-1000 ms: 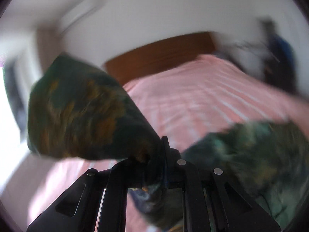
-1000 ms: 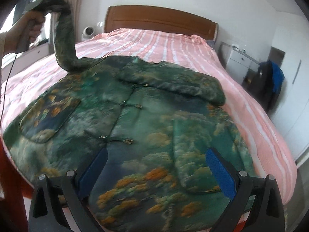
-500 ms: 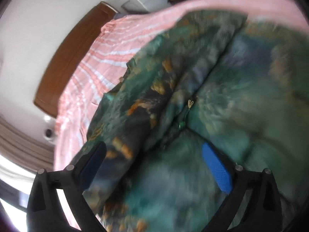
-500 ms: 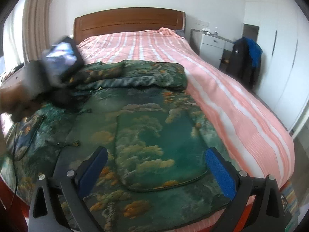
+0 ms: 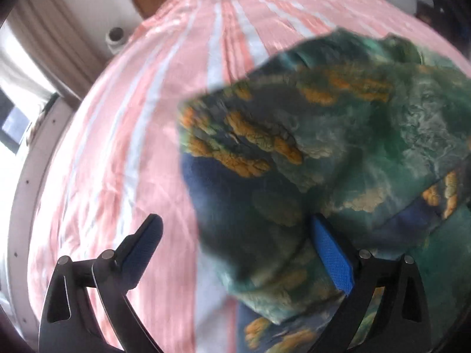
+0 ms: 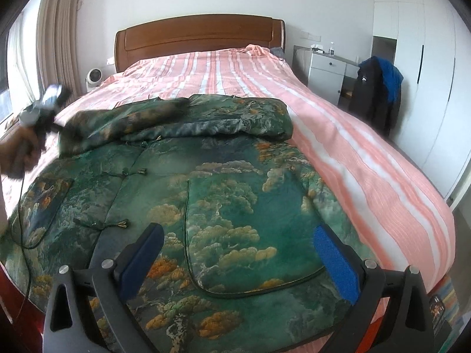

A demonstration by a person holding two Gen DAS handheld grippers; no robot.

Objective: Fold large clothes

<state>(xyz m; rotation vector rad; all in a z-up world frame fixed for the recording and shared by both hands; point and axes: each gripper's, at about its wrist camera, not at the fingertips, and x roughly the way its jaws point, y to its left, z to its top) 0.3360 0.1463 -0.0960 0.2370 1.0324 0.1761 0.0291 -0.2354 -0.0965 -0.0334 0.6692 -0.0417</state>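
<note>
A large green padded jacket with orange and cream cloud print lies front up across the foot of the bed. Both sleeves are folded across its upper part. In the left wrist view the left sleeve lies just ahead of my left gripper, which is open and empty, its right finger over the cloth. My right gripper is open and empty above the jacket's lower right pocket. The left gripper shows blurred at the jacket's left shoulder in the right wrist view.
The bed has a pink and white striped sheet and a wooden headboard. A white nightstand and a chair with dark clothes stand on the right. A small fan and curtains are on the left.
My left gripper carried the left sleeve over the jacket, opened and let it go, then drew back to the left. The right gripper stayed open and shifted its view rightward.
</note>
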